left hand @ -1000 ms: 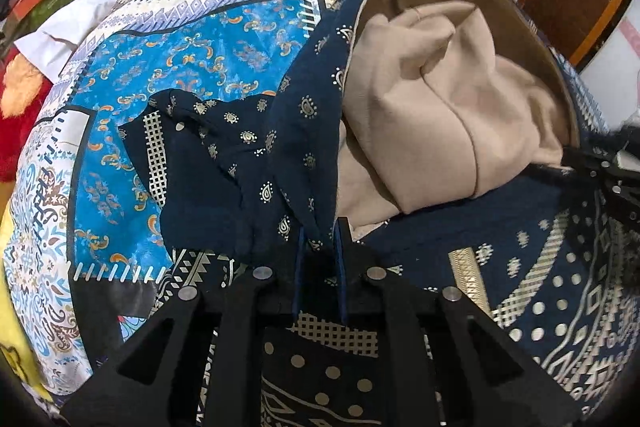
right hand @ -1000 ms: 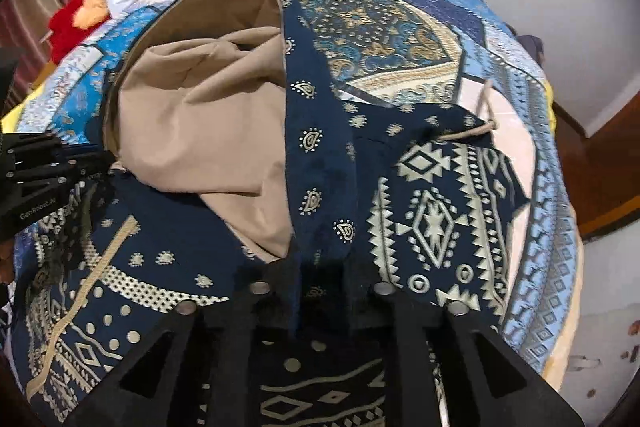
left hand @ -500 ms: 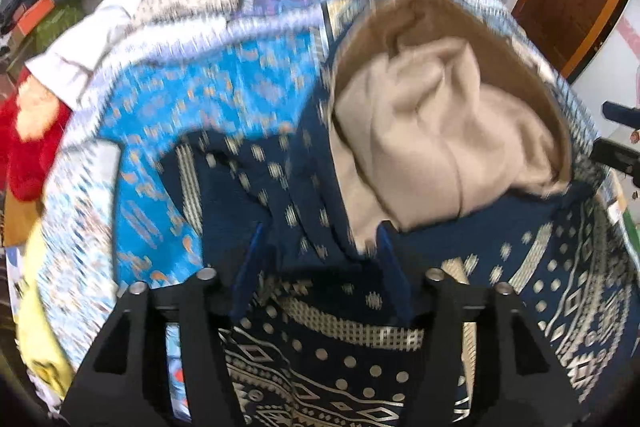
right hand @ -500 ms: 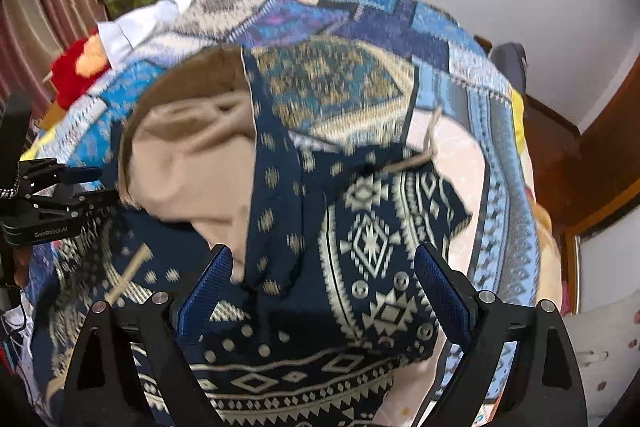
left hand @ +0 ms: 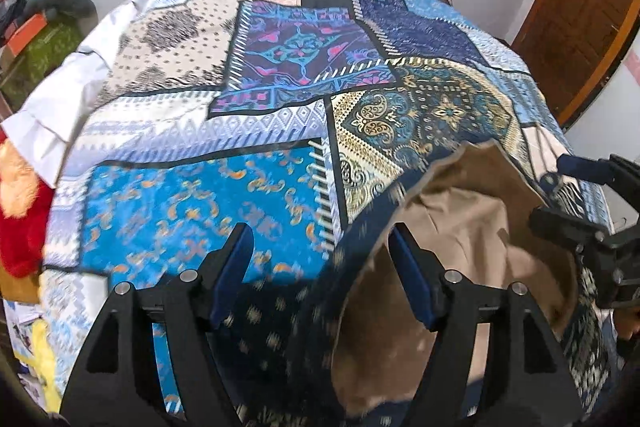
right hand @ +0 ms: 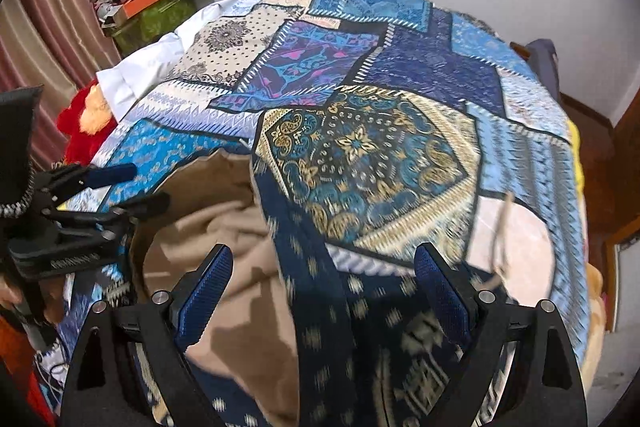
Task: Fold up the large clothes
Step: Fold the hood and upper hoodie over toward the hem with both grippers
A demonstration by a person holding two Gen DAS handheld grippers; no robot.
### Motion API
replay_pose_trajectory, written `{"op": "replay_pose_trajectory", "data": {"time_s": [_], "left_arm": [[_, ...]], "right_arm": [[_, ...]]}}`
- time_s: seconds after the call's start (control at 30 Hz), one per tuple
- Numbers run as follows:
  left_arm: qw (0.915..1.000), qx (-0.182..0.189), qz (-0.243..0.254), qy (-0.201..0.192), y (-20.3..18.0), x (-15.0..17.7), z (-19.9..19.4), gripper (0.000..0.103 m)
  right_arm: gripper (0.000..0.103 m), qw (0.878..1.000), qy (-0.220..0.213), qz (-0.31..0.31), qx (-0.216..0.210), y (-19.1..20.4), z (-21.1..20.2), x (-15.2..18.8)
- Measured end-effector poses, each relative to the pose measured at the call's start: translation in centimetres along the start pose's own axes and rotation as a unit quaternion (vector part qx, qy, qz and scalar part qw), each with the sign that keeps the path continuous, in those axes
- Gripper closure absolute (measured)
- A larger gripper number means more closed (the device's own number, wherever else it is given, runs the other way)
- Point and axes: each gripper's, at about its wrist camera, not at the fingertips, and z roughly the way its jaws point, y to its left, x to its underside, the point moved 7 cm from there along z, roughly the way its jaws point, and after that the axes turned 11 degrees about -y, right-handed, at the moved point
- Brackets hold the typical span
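Bed: patchwork quilt (left hand: 192, 211) in blues.
Garment: navy printed garment (right hand: 320, 291), tan lining (left hand: 472, 227) exposed, blurred.
Left gripper (left hand: 322, 259): spread, empty.
Right gripper (right hand: 322, 279): spread, empty.

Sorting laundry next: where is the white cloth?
In both views the white cloth lies at the bed's left edge, between the red plush toy and the patchwork bedspread.

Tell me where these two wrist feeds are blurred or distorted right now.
Left wrist view: the navy printed garment between the open left gripper fingers smears with motion blur; the patchwork bedspread farther off stays sharp, though fisheye bulges it. Right wrist view: the same near cloth is streaked below the open right gripper, and dark vignetting cuts the corners.
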Motion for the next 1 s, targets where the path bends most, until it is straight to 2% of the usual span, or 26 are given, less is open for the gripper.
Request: {"op": "replay_pose_trajectory", "data": {"time_s": [0.07, 0.13, 0.17, 0.23, 0.27, 0.33, 0.47, 0.7, 0.87, 1.0], "left_arm": [[0.9999, 0.009, -0.005, 0.004, -0.3, -0.1, 1.3, 0.037], [0.9999, 0.014, -0.006, 0.007, -0.7, -0.2, 2.1, 0.056], [0.9998, 0.017, -0.005, 0.008, -0.9, -0.3, 2.3, 0.061], [0.9996, 0.028, -0.001, 0.007, -1.5, -0.3, 2.4, 0.089], [0.9994, 0.033, 0.002, 0.005, -1.8, -0.3, 2.2, 0.092], [0.9992, 0.037, 0.011, -0.006, -2.4, -0.4, 1.4, 0.094], [0.9982, 0.05, 0.02, -0.027, -3.4, -0.4, -2.3, 0.094], [0.9953, 0.066, 0.045, -0.055, -5.1, 1.5, -10.1, 0.094], [0.9937, 0.063, 0.072, -0.058, -5.8, 5.3, -14.5, 0.094], [0.9933, 0.057, 0.09, -0.045, -6.1, 9.3, -16.0, 0.094]], "right_arm": [[0.023, 1.0, 0.006, 0.01, -0.007, 0.1, 1.5, -0.2], [0.044, 0.999, 0.018, 0.022, -0.017, 0.0, 3.0, -0.1], [0.05, 0.999, 0.023, 0.028, -0.023, 0.0, 3.6, 0.0], [0.073, 0.998, 0.027, 0.045, -0.036, -0.1, 4.6, 0.2], [0.077, 0.997, 0.024, 0.05, -0.045, 0.1, 4.8, 0.2], [0.09, 0.997, 0.018, 0.054, -0.056, 0.4, 4.6, 0.3], [0.093, 0.997, -0.006, 0.047, -0.068, 1.4, 1.8, 0.3], [0.094, 0.995, -0.043, 0.014, -0.086, 4.1, -6.7, 1.4], [0.094, 0.995, -0.05, -0.007, -0.091, 6.2, -11.8, 4.3], [0.094, 0.995, -0.034, -0.019, -0.094, 7.9, -14.0, 8.1]]}}
